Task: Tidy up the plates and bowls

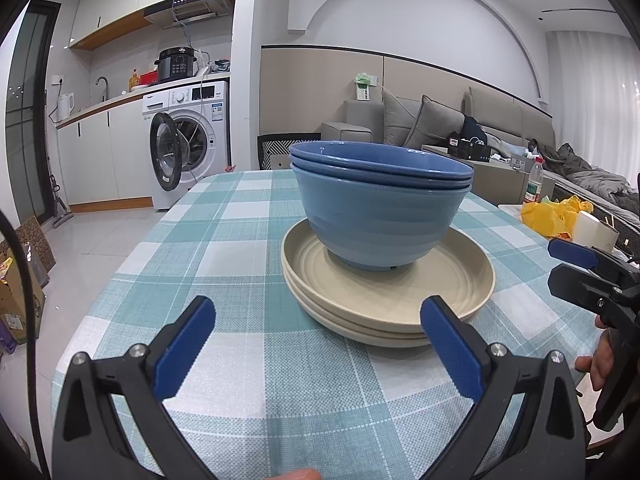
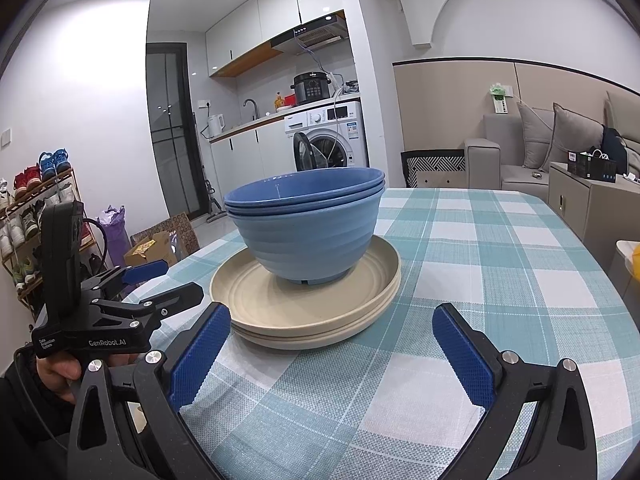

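With both the left gripper (image 1: 316, 344) and right gripper (image 2: 332, 352) released and empty near the blue bowls (image 1: 380, 204) nested on the beige plates (image 1: 388, 300), a careless bump could have tipped the stack.

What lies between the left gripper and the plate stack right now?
Only bare checked tablecloth, as the left wrist view shows. The open left gripper sits short of the beige plates, its right fingertip overlapping their rim.
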Available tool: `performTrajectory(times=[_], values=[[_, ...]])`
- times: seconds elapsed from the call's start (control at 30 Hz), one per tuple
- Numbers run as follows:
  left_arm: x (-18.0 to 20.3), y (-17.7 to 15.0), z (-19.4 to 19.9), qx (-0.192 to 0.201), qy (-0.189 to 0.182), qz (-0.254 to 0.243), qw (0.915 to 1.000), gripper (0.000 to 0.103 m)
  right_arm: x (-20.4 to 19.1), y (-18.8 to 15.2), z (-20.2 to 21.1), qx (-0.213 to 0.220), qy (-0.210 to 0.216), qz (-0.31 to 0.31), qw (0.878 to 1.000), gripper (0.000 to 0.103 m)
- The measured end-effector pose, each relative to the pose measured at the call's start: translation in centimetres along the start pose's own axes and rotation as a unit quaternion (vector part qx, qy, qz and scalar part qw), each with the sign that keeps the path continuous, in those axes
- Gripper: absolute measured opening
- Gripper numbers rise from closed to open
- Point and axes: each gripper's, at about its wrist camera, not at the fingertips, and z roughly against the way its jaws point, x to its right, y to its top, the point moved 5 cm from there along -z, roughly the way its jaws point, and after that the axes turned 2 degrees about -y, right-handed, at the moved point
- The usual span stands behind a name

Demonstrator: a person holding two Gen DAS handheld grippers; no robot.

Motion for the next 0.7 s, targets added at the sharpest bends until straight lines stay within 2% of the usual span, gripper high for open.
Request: performTrajectory(times=[0.7], values=[[0.02,-0.04,0.00,0.000,0.001,-0.001,1.0000,0.103,-0.03,-0.30,-0.23,0.000,0.000,-0.003,1.000,0.103]])
